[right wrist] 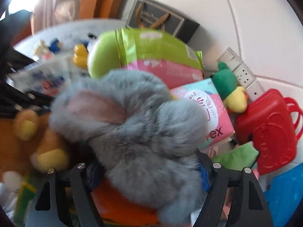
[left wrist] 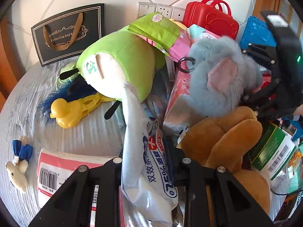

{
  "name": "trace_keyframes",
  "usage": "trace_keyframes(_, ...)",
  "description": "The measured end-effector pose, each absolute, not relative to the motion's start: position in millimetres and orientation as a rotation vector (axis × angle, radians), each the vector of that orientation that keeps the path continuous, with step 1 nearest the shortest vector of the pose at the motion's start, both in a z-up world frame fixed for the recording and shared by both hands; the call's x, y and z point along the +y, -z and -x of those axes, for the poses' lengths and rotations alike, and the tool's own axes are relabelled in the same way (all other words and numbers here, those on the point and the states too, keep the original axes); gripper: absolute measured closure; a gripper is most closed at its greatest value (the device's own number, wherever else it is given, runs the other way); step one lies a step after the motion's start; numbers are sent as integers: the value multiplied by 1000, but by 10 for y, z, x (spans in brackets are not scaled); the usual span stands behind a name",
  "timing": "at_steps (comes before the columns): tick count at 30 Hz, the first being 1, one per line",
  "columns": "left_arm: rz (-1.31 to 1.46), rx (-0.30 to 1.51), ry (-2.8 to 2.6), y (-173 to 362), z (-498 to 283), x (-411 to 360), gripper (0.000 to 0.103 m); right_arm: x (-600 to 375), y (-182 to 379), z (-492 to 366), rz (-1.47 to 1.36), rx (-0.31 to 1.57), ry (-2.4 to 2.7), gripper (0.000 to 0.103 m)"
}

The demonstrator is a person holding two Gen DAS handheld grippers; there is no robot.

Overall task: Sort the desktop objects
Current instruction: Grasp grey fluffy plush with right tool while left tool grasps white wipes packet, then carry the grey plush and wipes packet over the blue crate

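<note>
We pinched the wipes pack (left wrist: 149,162) in our left gripper (left wrist: 151,160); our right gripper (right wrist: 149,168) stood spread around the grey plush (right wrist: 132,124), which risked slipping off the heap.

both wrist views look steeply down, close over the cluttered pile. the left one faces the black paper gift bag (left wrist: 70,34) at the wall; both share the fluffy grey plush rabbit (left wrist: 223,79) (right wrist: 132,128) and red plastic case (left wrist: 212,19) (right wrist: 269,130).
</note>
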State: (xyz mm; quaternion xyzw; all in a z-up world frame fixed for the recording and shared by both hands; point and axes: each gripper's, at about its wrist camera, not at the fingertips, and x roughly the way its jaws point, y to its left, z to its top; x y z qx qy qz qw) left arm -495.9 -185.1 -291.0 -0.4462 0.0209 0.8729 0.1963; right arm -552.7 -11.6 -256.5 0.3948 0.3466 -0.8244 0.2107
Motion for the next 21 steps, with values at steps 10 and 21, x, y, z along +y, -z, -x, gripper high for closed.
trace_keyframes(10,1207,89,-2491,2838,4886,-1829,78,144,2279,5395,-1089,433,2382,68)
trace_keyframes(21,1028,99,-2561,2278,4692,-1716,79,636,1662,5154,-989,-40,2447,68)
